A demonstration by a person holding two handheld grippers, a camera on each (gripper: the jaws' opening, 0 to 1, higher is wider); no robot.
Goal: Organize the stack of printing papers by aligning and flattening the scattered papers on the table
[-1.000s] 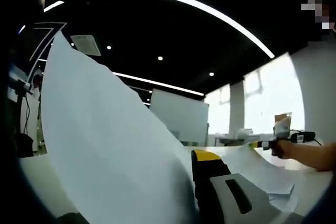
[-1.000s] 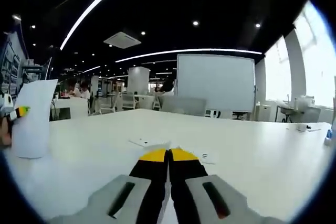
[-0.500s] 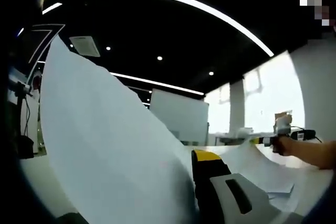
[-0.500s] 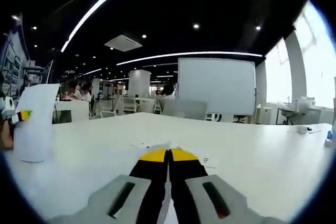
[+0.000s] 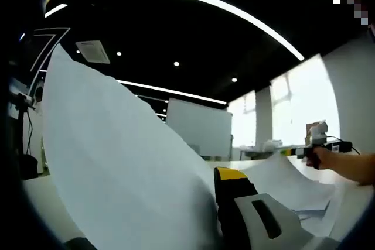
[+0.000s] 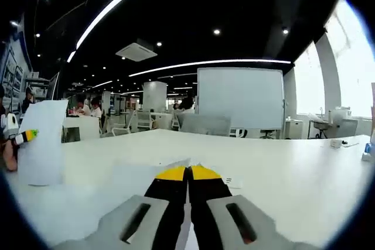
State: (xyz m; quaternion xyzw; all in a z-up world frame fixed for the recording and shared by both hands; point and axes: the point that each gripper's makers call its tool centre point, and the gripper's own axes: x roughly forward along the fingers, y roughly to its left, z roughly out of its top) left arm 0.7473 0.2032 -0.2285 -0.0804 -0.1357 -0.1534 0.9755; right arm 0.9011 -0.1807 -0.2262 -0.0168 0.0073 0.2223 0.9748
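the left claw (image 5: 225, 181) is clamped on the edge of a white paper sheet (image 5: 117, 162), which bows up from the white surface (image 6: 281, 174) in a tall curve. the right claw (image 6: 188, 173) grips the sheet's far edge, jaws pressed together on it.

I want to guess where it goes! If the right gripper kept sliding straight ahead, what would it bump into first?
Probably nothing soon: past the right gripper, shut on a paper sheet, the white table looks bare. The whiteboard stands far beyond, though depth is unclear.
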